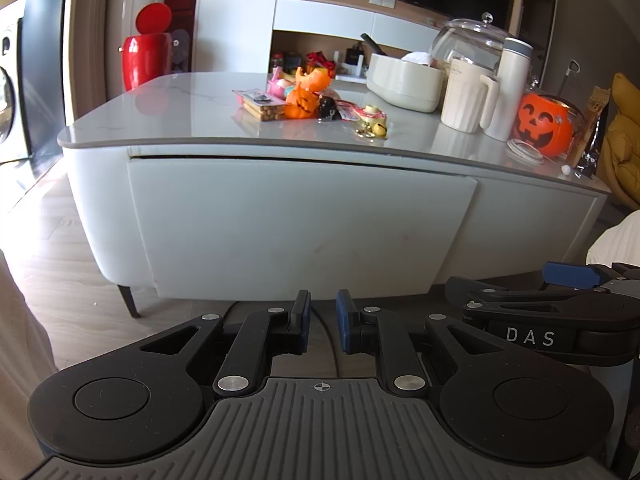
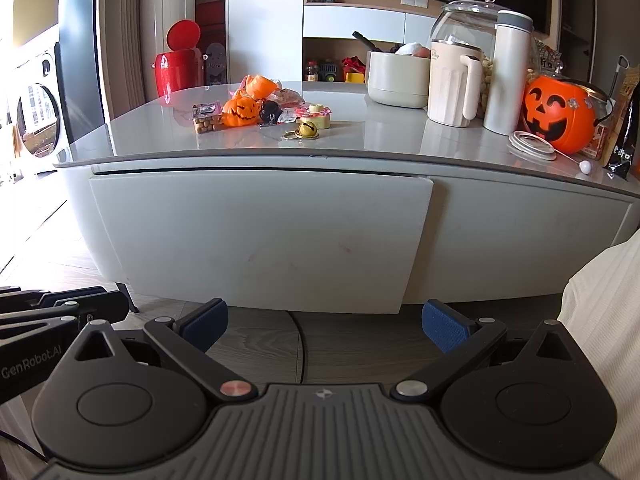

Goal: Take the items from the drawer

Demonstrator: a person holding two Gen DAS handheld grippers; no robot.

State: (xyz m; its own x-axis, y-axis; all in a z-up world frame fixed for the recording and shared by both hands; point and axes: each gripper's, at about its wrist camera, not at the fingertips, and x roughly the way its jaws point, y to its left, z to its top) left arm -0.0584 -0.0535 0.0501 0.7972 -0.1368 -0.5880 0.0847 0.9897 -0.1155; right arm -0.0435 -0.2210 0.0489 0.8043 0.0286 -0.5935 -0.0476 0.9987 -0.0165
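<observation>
Left hand-held gripper [image 1: 323,322]: blue-padded fingers drawn close together with only a narrow gap between them, clamped on nothing, held low above the wood-grain floor [image 1: 80,300]. Right hand-held gripper [image 2: 323,326]: fingers spread wide apart, empty, likewise low over the floor; its body appears at the right edge of the left wrist view, just beside the left one.

Directly ahead of both grippers, well apart from the fingertips, stands a white coffee table whose drawer [image 2: 260,236] forms the large front panel. A thin dark gap runs along the top edge of the panel beneath the worktop [image 2: 360,136], and its right edge stands slightly proud of the adjoining panel; the interior is not visible.

On the worktop, ahead and above the grippers, lies a cluster of small items: a small orange pumpkin toy [image 2: 239,112], a clear packet of nuts [image 2: 207,118], a black toy [image 2: 269,113], a roll of tape [image 2: 318,115] and a gold bell [image 2: 308,130] on a ring. Further right of these stand a cream bowl-shaped container [image 2: 396,76], a cream jug [image 2: 454,82], a white tumbler [image 2: 508,72] with a grey cap and a lidded glass jar [image 2: 464,24] behind them. At the far right sits an orange jack-o'-lantern bucket [image 2: 558,114] with a loose round lid [image 2: 532,145] lying just in front of it.

Beyond the table, to the left, a red bin [image 2: 178,68] stands with its lid raised.
</observation>
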